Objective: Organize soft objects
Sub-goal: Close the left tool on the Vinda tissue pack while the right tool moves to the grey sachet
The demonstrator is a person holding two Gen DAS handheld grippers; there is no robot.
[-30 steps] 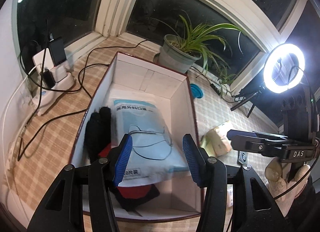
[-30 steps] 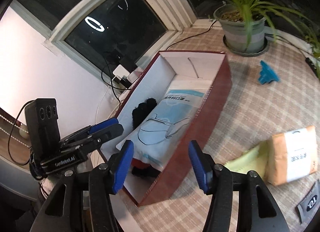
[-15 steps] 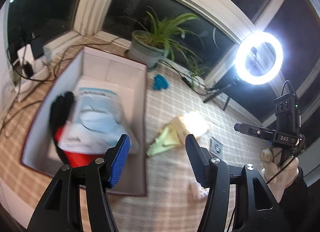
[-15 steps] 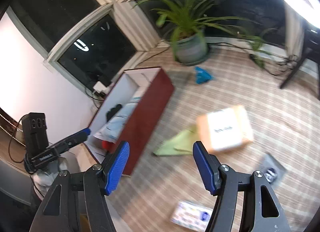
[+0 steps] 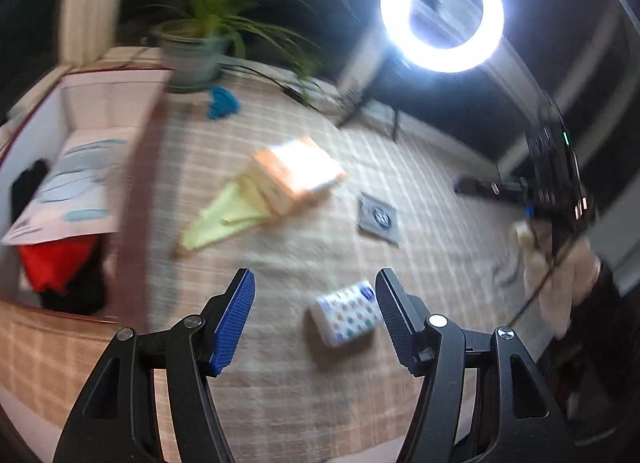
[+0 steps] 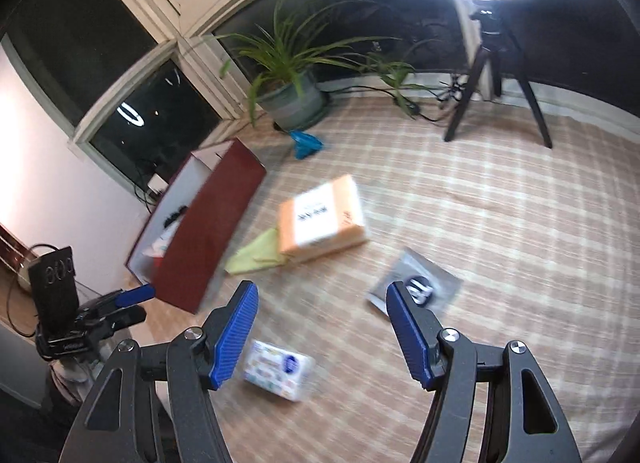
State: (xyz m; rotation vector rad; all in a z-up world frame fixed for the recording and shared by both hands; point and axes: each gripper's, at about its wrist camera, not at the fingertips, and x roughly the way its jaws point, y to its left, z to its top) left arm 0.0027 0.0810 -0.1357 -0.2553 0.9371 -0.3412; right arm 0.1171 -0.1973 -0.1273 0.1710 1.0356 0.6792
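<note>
The box (image 5: 132, 167) sat at the left of the checked cloth (image 5: 420, 191), already holding a mask pack (image 5: 68, 191) over red and black items. The orange pack (image 6: 324, 219), yellow cloth (image 6: 256, 255), grey pouch (image 6: 416, 287) and patterned tissue packet (image 5: 346, 317) lay outside. Both the left gripper (image 5: 316, 315) and right gripper (image 6: 320, 327) were empty, jaws apart, the left's just widening. The fetching step seemed underway; next, one gripper should probably descend over the tissue packet.

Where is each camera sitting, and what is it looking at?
Left wrist: on the left gripper, looking down at the tissue pack; its open fingers and the gloved right hand show.
Right wrist: on the right gripper, looking down at the checked cloth; its open fingers and the left gripper show.
Shared: box, orange pack, plant.
</note>
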